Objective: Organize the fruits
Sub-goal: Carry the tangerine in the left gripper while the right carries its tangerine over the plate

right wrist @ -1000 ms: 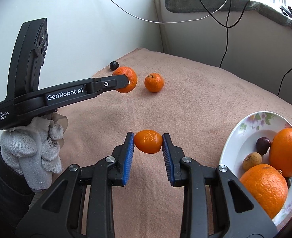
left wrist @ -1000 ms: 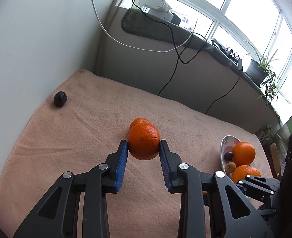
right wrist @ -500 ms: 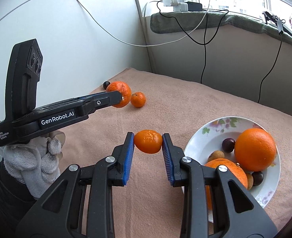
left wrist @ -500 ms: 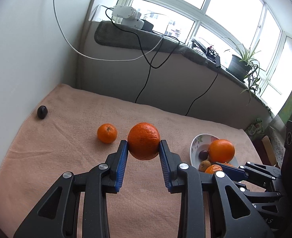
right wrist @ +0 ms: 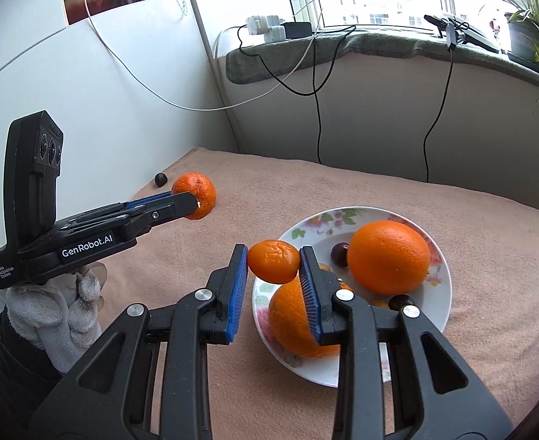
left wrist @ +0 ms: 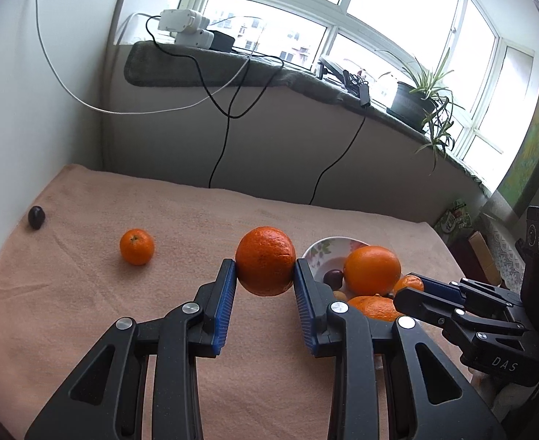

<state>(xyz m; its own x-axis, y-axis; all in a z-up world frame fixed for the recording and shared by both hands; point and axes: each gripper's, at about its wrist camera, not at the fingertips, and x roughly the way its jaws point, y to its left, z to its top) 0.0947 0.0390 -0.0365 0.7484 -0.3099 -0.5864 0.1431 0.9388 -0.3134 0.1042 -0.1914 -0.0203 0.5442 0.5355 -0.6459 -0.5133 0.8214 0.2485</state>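
Observation:
My left gripper [left wrist: 265,282] is shut on a large orange [left wrist: 265,260] and holds it above the pink cloth, left of the floral plate [left wrist: 318,253]. It also shows in the right wrist view [right wrist: 187,201]. My right gripper [right wrist: 273,275] is shut on a small tangerine [right wrist: 273,261] over the plate's left rim [right wrist: 306,225]. The plate holds two big oranges [right wrist: 388,256] and small dark plums [right wrist: 339,253]. A loose tangerine [left wrist: 136,246] and a dark plum [left wrist: 36,217] lie on the cloth at the left.
A white wall [left wrist: 31,110] borders the cloth on the left. A grey ledge [left wrist: 232,69] with cables, power adapters and a potted plant [left wrist: 423,99] runs behind. The cloth's right edge drops off past the plate.
Both grippers have moved right toward the plate with their fruit. The right gripper's tangerine now hangs over the plate's rim. The loose tangerine has come out from behind the held orange.

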